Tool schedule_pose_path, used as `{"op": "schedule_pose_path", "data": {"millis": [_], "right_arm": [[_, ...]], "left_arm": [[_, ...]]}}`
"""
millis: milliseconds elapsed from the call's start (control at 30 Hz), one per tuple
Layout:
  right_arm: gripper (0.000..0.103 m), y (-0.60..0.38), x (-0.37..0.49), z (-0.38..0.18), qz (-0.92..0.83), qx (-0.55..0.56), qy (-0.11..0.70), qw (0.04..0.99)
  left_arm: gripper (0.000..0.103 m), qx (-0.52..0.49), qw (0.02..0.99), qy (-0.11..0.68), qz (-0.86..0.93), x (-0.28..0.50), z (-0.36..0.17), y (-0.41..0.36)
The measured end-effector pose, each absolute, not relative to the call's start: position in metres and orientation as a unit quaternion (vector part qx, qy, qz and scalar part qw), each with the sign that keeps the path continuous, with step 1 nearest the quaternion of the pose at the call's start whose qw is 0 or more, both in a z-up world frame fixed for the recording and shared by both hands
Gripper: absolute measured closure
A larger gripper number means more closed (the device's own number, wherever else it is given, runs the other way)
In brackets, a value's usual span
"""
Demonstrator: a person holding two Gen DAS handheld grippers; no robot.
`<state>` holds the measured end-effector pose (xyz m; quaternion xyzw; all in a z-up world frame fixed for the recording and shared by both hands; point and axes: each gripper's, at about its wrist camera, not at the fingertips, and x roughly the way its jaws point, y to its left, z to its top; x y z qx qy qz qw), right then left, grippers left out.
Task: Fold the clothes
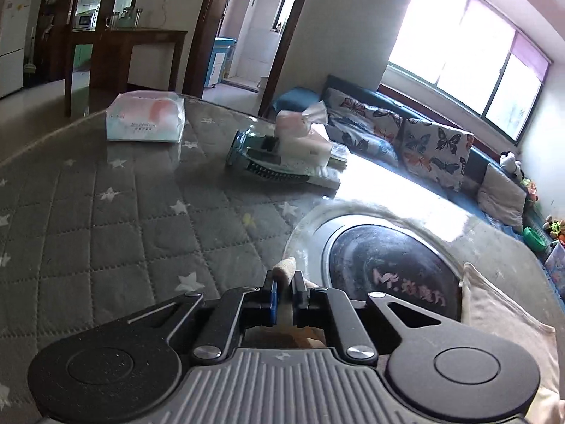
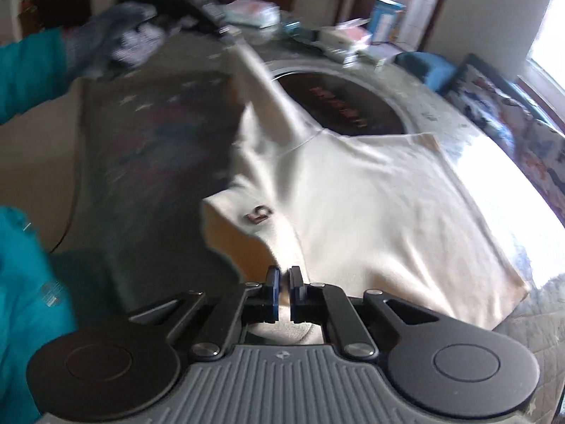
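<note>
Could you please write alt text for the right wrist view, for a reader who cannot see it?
The right tongs are shut on the near edge of a cream garment spread over a grey quilted table. A teal sleeve reaches in at left; the picture is blurred.

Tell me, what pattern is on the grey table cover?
Small white stars on quilted grey squares; the table cover shows best in the left wrist view.

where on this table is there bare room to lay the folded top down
Free: the grey star-quilted cover, between the white plastic pack at the far edge and the black round inset. Crowded: the far side by the clear glass jar and tissue box. The cream top covers the near right.
</note>
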<state>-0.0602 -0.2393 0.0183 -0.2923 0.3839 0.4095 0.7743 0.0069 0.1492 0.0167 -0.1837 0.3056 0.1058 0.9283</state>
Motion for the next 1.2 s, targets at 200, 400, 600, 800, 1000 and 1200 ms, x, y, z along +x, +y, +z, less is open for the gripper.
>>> {"op": "schedule_pose_path", "data": {"millis": [200, 400, 600, 800, 1000, 1200], "right_arm": [[0.098, -0.238, -0.076, 0.006, 0.424, -0.286, 0.399, 0.761], [0.094, -0.248, -0.083, 0.019, 0.441, -0.266, 0.412, 0.752], [0.092, -0.266, -0.077, 0.028, 0.407, -0.234, 0.419, 0.777], [0.085, -0.282, -0.067, 0.023, 0.372, -0.187, 0.435, 0.798], [0.084, -0.285, -0.080, 0.012, 0.377, -0.195, 0.453, 0.784], [0.084, -0.325, -0.079, 0.029, 0.310, -0.156, 0.448, 0.824]], "left_arm": [[0.091, -0.173, 0.926, 0.315, 0.118, 0.010, 0.016, 0.151], [0.084, -0.104, 0.929, 0.321, 0.150, 0.002, 0.024, 0.146], [0.085, -0.058, 0.943, 0.326, 0.030, -0.019, 0.032, 0.096], [0.085, -0.024, 0.935, 0.328, -0.134, -0.027, 0.030, 0.016], [0.085, -0.005, 0.902, 0.353, -0.250, -0.015, 0.012, -0.051], [0.085, 0.027, 0.872, 0.359, -0.332, -0.029, -0.002, -0.105]]}}
